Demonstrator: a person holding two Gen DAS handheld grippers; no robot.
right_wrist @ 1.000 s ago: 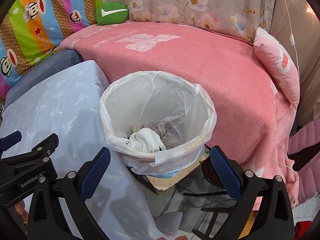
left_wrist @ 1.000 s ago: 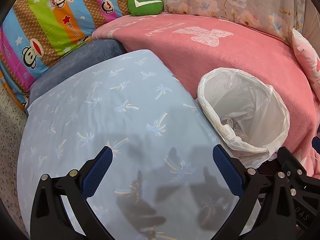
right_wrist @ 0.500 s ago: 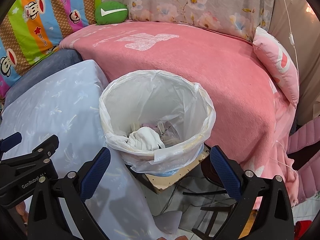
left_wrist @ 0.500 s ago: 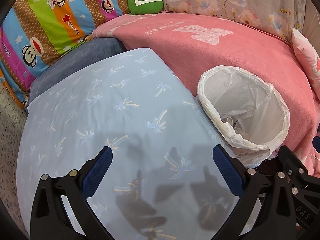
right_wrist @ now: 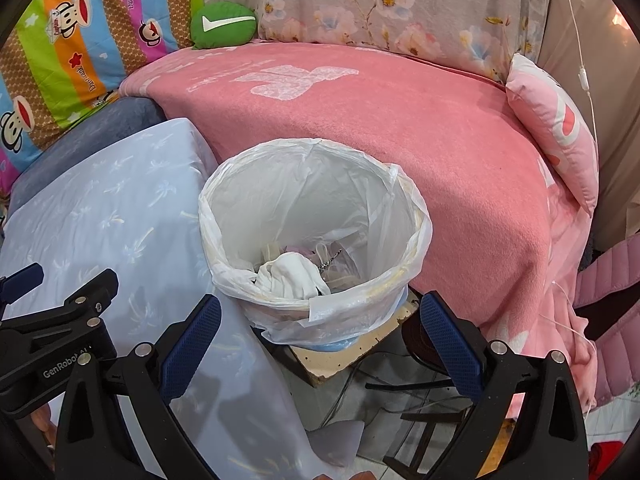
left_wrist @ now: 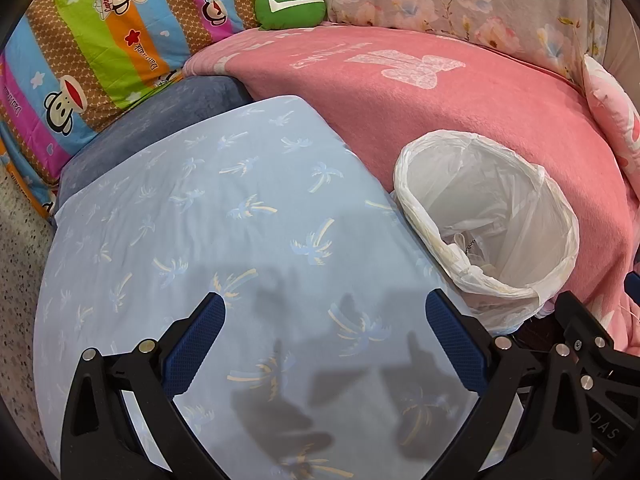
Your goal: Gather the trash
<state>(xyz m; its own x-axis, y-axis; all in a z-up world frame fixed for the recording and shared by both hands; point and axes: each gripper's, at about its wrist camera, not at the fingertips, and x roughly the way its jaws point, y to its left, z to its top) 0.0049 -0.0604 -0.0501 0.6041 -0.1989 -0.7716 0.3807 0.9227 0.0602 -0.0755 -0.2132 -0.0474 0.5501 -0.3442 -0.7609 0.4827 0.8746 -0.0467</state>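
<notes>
both your left gripper [left_wrist: 322, 336] and right gripper [right_wrist: 320, 336] hang with fingers released and empty, so scan the blue surface [left_wrist: 224, 216] for scraps before returning to the bin [right_wrist: 316, 236].

Light-blue cloth [left_wrist: 224, 216]: bare, open to pass.
Lined bin [right_wrist: 404, 280]: mouth unobstructed; white wad [right_wrist: 292, 280] low inside.
Pink blanket [right_wrist: 400, 128]: bare, far side.

Pink blanket [right_wrist: 400, 128] beside palm-print blue cloth [left_wrist: 224, 216], green cushion [right_wrist: 222, 24] against striped monkey-print bedding [left_wrist: 92, 52].
</notes>
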